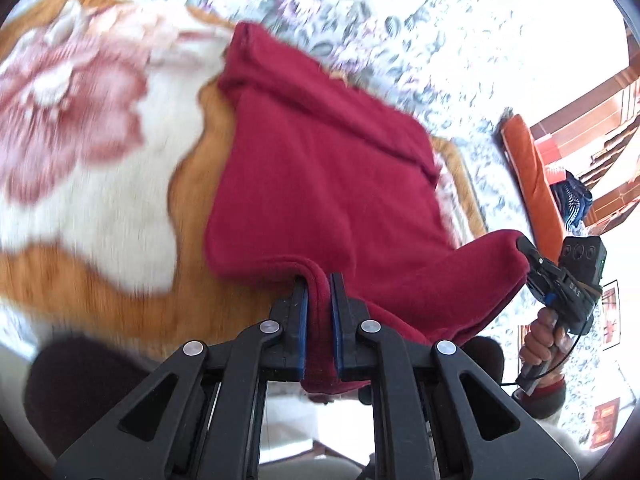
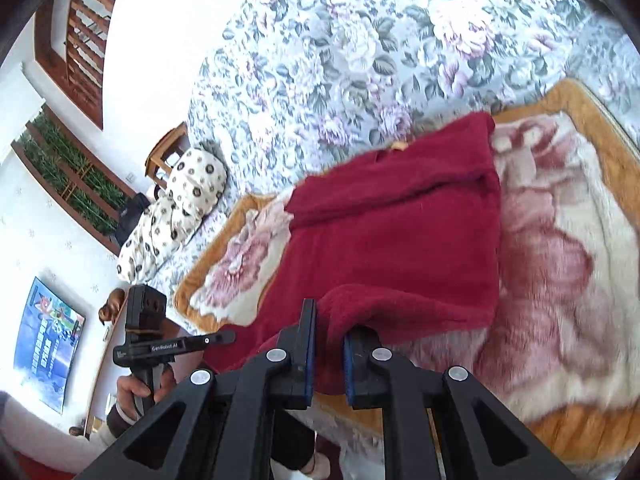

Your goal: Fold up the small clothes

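Observation:
A dark red fleece garment lies on an orange and white flowered blanket, with its far edge folded over. My left gripper is shut on the garment's near edge, and cloth bunches between the blue pads. The right gripper shows at the right of the left wrist view, shut on another corner of the lifted near edge. In the right wrist view the right gripper pinches the red garment, and the left gripper shows at the lower left, its tips at the cloth's edge.
The blanket lies on a bed with a grey-blue flowered cover. A spotted pillow lies at the bed's far left. An orange cushion stands at the right. Walls, a window and a poster surround the bed.

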`<action>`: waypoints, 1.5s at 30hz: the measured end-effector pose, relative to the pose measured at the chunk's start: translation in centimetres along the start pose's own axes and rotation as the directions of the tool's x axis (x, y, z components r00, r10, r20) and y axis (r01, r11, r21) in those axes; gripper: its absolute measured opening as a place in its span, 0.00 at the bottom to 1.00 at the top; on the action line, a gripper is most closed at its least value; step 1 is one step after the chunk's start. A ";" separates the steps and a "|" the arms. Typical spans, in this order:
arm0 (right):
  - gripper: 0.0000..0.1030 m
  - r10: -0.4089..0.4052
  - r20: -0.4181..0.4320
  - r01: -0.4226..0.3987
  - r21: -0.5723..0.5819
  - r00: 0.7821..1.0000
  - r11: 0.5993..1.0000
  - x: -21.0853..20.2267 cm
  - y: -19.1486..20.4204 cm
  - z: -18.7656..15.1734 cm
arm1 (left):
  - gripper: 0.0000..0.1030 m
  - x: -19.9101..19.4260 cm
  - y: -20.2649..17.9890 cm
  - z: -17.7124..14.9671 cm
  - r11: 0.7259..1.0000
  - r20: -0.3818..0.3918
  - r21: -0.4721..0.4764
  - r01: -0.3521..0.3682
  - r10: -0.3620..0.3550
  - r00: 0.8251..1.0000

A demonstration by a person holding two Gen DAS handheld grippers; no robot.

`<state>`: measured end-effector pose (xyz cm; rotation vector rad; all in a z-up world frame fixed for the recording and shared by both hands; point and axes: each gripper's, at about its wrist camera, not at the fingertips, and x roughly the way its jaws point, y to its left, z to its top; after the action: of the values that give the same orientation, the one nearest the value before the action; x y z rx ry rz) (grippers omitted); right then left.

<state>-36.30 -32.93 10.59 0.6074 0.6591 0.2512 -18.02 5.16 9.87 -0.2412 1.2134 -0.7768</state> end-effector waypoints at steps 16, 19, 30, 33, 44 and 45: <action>0.09 -0.182 0.116 0.162 0.159 0.976 0.974 12.5 -9.9 18.9 | 0.08 10.4 0.2 24.8 0.997 0.157 -0.036 -0.066 0.071 0.985; 0.11 -0.262 -0.008 0.257 0.219 0.965 0.941 16.9 -13.9 19.6 | 0.08 13.7 3.2 27.0 0.986 0.106 -0.159 -0.052 0.069 0.992; 0.41 -0.275 0.081 0.259 0.165 0.958 0.952 13.3 -12.3 19.4 | 0.35 13.0 3.8 29.2 0.988 0.110 -0.148 -0.040 0.057 0.992; 0.41 -0.276 0.040 0.271 0.097 0.960 0.958 14.2 -10.8 18.5 | 0.77 11.2 3.9 28.9 0.982 0.205 -0.184 -0.053 0.091 0.975; 0.41 -0.450 -0.161 0.464 0.057 0.878 0.884 21.8 -13.3 17.9 | 0.78 7.5 3.2 21.9 0.989 0.173 -0.072 -0.129 0.140 0.975; 0.41 -0.457 -0.143 0.467 0.038 0.878 0.884 21.6 -12.8 17.9 | 0.78 7.4 3.4 20.8 0.989 0.166 -0.063 -0.137 0.146 0.975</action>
<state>-7.82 -42.42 3.41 0.4858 0.9228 -0.1850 3.20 -1.96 9.96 -0.2555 1.0773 -0.5895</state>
